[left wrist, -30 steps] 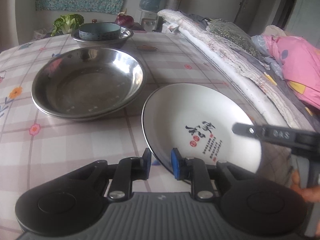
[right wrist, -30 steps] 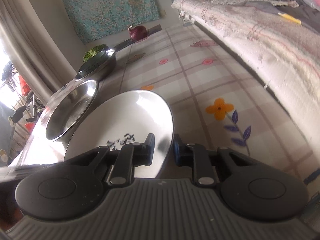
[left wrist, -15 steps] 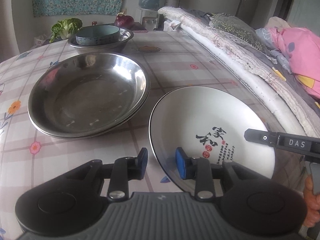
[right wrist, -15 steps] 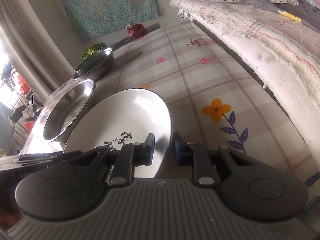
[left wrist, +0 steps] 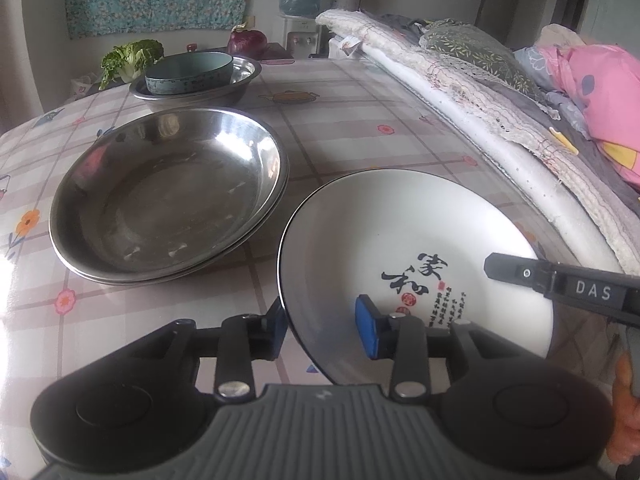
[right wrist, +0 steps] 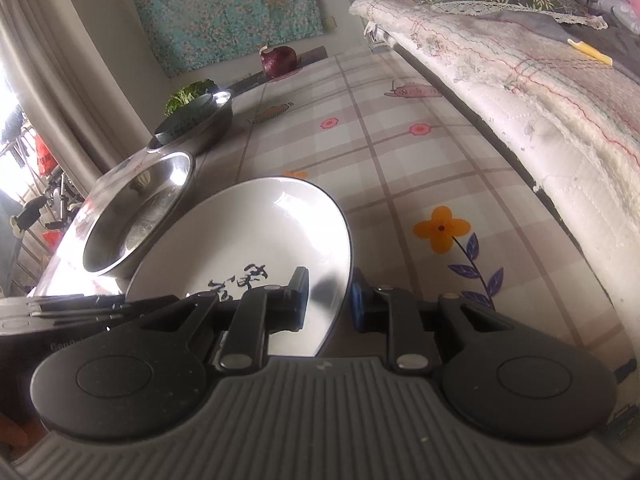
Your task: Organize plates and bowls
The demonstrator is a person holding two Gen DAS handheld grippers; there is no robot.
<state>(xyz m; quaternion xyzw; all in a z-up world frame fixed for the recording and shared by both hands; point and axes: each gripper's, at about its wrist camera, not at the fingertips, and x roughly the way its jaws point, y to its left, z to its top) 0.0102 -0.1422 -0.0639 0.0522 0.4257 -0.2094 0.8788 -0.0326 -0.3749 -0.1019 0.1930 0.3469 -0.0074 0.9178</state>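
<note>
Nearest the left wrist camera, left gripper (left wrist: 322, 330) straddling the near rim of the white plate (left wrist: 404, 240), jaws opening, rim between them with the blue pad (left wrist: 368, 332) clear of the plate surface, so no pinch. On the plate's right side, right gripper (right wrist: 330, 300) set across the rim, one finger over the plate's inner face, the other outside; jaws narrowly apart, rim between them, but contact with the pads cannot be told. From the left view, only one black finger of the right gripper (left wrist: 560, 286) showing above the plate, marked DAS, with part of a hand (left wrist: 624, 408) at the frame edge. White plate with a dark edge and black calligraphy, resting on the checked, flower-printed table (left wrist: 340, 120), landmark for the rest. Just left of the plate and a little farther, stacked steel plates (left wrist: 168, 196), rims near the white plate, a narrow gap of cloth between. Beyond those, a steel bowl (left wrist: 196, 88) with a teal bowl (left wrist: 188, 72) inside it. Behind that, leafy greens (left wrist: 132, 56) and a red onion (left wrist: 247, 40) at the far table edge. Right of the plate, a quilted bed edge (left wrist: 500, 120) running along the table.
</note>
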